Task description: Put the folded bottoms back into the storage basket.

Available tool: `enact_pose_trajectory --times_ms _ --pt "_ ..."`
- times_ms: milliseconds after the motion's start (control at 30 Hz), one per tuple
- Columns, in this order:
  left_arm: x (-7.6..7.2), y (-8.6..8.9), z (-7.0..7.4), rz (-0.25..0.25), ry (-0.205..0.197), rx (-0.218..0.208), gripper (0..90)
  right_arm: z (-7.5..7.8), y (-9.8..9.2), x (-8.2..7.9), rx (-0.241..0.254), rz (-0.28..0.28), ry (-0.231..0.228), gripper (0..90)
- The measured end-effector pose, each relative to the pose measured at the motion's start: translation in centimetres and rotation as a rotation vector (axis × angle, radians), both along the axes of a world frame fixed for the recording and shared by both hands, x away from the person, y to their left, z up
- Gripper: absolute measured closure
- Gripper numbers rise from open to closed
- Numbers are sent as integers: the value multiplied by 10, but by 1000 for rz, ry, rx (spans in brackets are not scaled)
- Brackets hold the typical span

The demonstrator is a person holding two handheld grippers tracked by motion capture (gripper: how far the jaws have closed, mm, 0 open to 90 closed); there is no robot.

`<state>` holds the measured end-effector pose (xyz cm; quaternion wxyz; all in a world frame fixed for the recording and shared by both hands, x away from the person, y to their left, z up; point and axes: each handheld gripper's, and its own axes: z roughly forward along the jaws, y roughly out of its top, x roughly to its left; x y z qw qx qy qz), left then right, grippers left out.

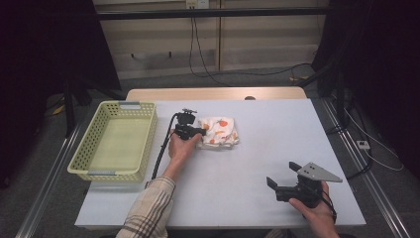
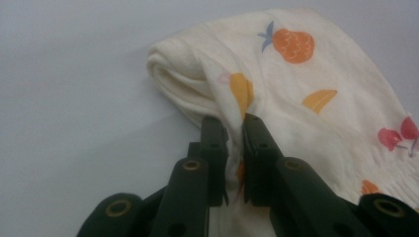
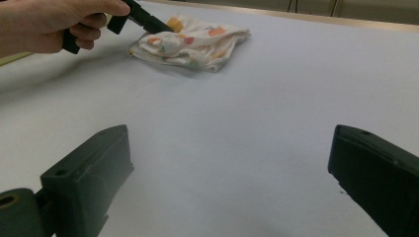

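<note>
Fruit-print cloth (image 2: 316, 98): no readable writing; left tongs (image 2: 236, 123) pinching fold.

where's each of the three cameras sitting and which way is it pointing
High view: fixed above the person's side, looking forward and down on the table; shows both forearms, the left gripper at the folded cloth, the right gripper and the yellow basket.
Left gripper view: rides the left gripper, looking along jaws pinched on the cloth's edge.
Right gripper view: rides the right gripper, looking low across the table between wide-open jaws; shows the left hand.
Shared: all three show the cloth.
</note>
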<state>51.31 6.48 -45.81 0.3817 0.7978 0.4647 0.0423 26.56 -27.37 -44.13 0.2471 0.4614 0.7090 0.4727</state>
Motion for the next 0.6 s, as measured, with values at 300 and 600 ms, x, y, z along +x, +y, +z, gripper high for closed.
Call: enact_pose_trajectory --times_ms 300,600 --pt "-5 0 12 -16 -62 -6 821 0 0 0 -1 4 -2 31" --pt "-12 1 27 -49 -121 -24 826 1 -1 0 3 0 -5 33"
